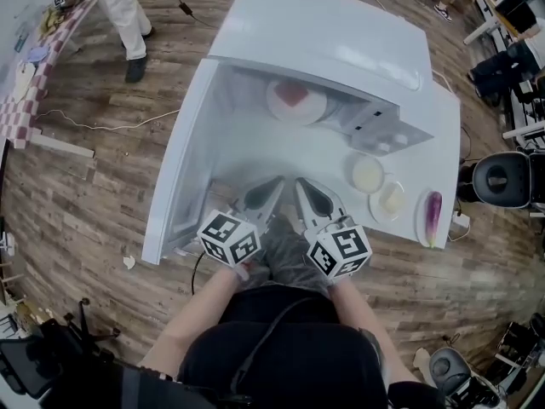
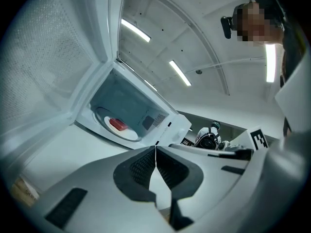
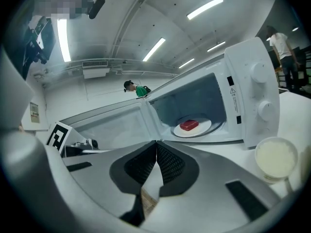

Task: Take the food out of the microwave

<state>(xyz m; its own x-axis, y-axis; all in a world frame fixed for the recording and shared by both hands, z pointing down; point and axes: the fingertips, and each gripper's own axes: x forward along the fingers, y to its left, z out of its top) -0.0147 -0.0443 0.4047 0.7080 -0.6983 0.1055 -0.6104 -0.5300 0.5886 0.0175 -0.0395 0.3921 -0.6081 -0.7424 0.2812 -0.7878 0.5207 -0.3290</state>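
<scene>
Wooden flooring surrounds a white bench point(image 1: 255, 156) carrying a boxy white microwave oven point(image 1: 341, 49) with its door swung wide. Inside sits a round white plate point(image 3: 204, 127) bearing a small red block of food point(image 3: 189, 124), well apart from both tools. The left tool point(image 2: 155, 147) and right tool point(image 3: 156, 142) hover side by side over the bench's near edge, each with jaws pressed together on nothing. The plate looks stiff, smooth and breakable, probably light, and the food could slide if it tips. The likeliest hold is the plate's near rim, kept level.
</scene>
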